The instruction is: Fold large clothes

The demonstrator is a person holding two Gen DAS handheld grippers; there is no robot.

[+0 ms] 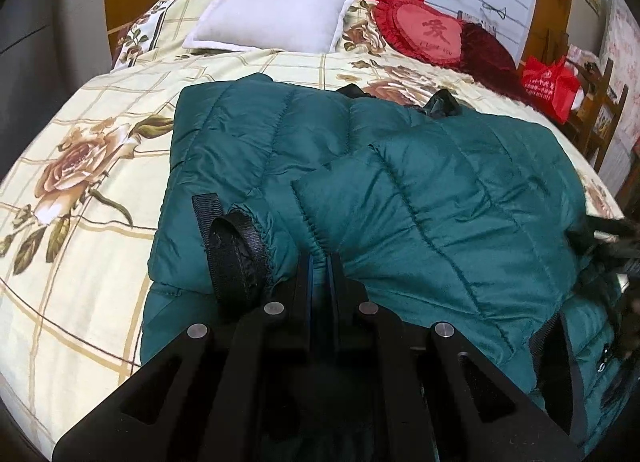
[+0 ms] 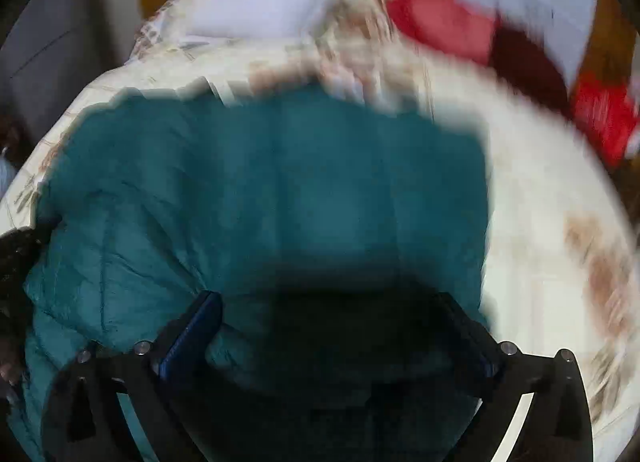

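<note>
Quilted teal jacket (image 1: 400, 181) lies ahead on the floral bed (image 1: 80, 165); left hand-held gripper (image 1: 320, 262) pinches its cuff beside a black strap (image 1: 232, 246), right hand-held gripper (image 2: 332, 302) spread wide above it.

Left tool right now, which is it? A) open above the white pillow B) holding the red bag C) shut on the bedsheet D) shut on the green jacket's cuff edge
D: in the left wrist view the left tool has its fingers pinched together on the sleeve cuff of the green jacket.
</note>
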